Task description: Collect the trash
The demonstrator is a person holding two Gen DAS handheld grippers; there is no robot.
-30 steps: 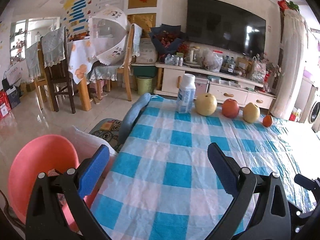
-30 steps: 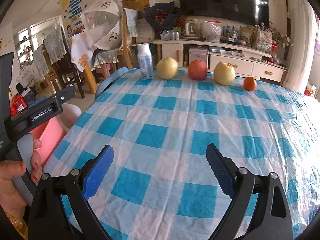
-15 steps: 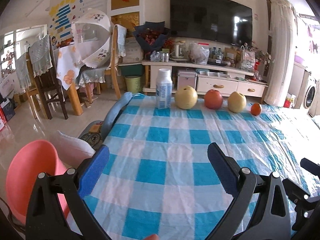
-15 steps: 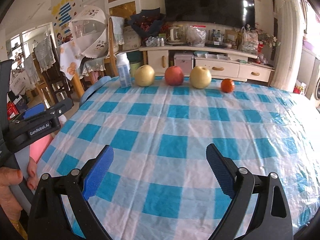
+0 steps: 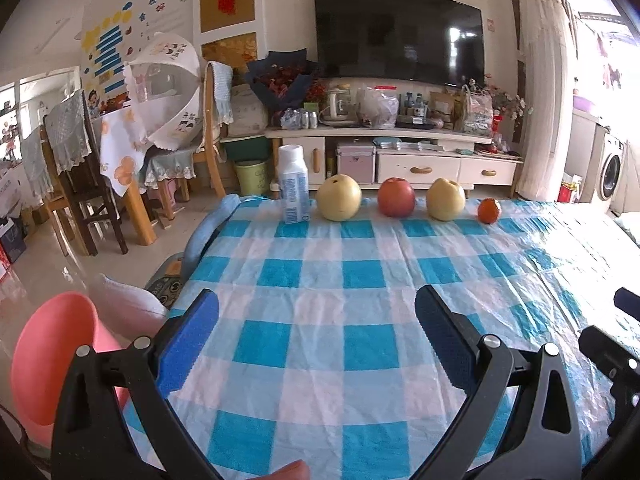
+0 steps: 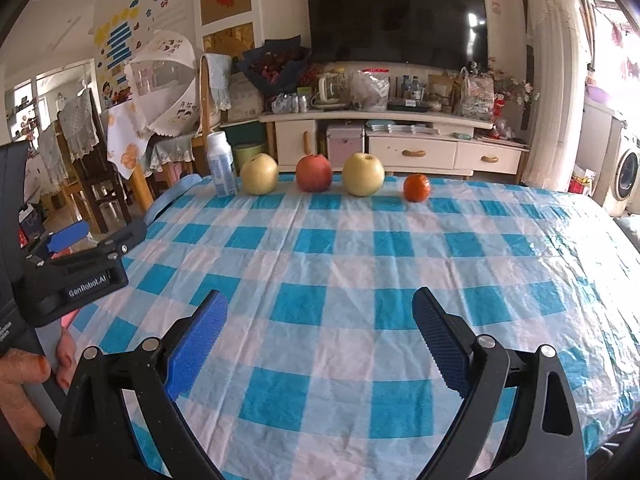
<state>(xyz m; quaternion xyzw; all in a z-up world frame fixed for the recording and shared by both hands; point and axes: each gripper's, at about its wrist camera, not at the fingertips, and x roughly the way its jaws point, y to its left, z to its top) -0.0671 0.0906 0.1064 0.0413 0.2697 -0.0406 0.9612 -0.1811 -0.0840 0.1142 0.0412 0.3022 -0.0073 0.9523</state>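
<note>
milk bottle (image 5: 293,185) stands at the tablecloth's (image 5: 360,320) far edge beside a pear (image 5: 339,197); left gripper (image 5: 316,334) and right gripper (image 6: 318,334) both gape empty.

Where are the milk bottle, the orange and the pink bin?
milk bottle (image 5: 294,190): left wrist view, middle of its blue label.
orange (image 6: 416,187): right wrist view, centre of its skin.
pink bin (image 5: 48,356): left wrist view, inner wall below the rim.
</note>
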